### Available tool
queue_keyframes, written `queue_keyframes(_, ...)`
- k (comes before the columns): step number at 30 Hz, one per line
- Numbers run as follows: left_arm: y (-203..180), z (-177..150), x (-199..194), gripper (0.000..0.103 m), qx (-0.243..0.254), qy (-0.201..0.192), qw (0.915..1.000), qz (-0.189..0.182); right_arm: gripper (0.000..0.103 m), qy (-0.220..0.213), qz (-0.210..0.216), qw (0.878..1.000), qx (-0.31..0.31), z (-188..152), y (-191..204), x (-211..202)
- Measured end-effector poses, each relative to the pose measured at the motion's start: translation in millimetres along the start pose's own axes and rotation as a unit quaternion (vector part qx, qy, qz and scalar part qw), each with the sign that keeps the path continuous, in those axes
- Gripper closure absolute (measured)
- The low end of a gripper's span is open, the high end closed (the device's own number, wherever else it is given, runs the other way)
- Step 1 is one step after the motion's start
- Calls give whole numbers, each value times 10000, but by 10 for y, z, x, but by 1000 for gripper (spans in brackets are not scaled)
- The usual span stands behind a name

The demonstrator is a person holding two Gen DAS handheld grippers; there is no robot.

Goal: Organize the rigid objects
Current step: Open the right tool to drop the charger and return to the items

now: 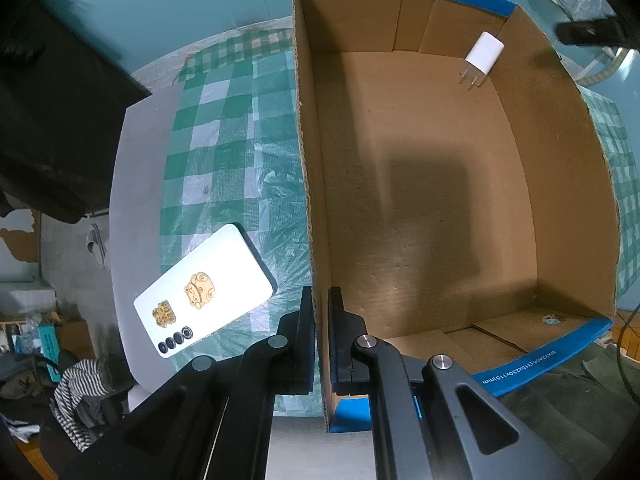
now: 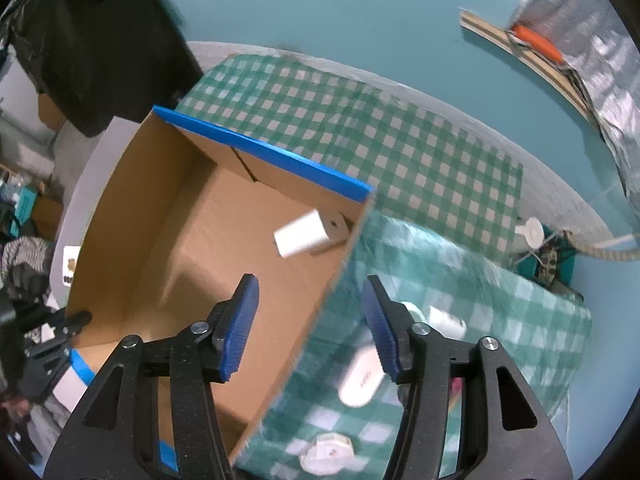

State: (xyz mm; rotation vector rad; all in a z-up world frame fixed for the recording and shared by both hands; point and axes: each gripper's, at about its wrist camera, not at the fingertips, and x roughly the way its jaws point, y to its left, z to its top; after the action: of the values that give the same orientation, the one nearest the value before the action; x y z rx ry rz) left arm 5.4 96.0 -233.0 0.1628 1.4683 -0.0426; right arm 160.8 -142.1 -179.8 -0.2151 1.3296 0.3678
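Cardboard box wall pinched by left hand-held gripper — right hand-held gripper spread, empty — charger inside.

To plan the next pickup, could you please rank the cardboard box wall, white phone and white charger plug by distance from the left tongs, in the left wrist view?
1. Brown cardboard box wall, clamped between the tongs.
2. White phone, left, outside.
3. White charger plug, far corner inside.

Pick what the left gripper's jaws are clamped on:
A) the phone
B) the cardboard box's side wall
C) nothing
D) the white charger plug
B: the left gripper pinches the cardboard box wall; the white charger plug lies loose inside.
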Motion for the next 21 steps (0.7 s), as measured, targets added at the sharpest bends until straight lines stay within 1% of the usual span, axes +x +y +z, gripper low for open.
queue_keyframes(4,1,3,10,98,18,10,10000,23,46,-44,1,9999,161,-171,-133,-149)
queue_keyframes(7,-1,10,15,98,29,5,10000,17,42,2,-195,9995,264,-308,-250,-201)
queue_keyframes(9,-6,15,14,98,43,0,10000,19,42,89,-250,9988,422,-409,-350,-203)
queue_keyframes(16,-13,22,9,98,48,0,10000,13,42,282,-231,9951,914,-755,-626,-161)
queue_keyframes(21,-15,23,8,98,42,-3,10000,10,42,392,-213,9932,1078,-942,-680,-97)
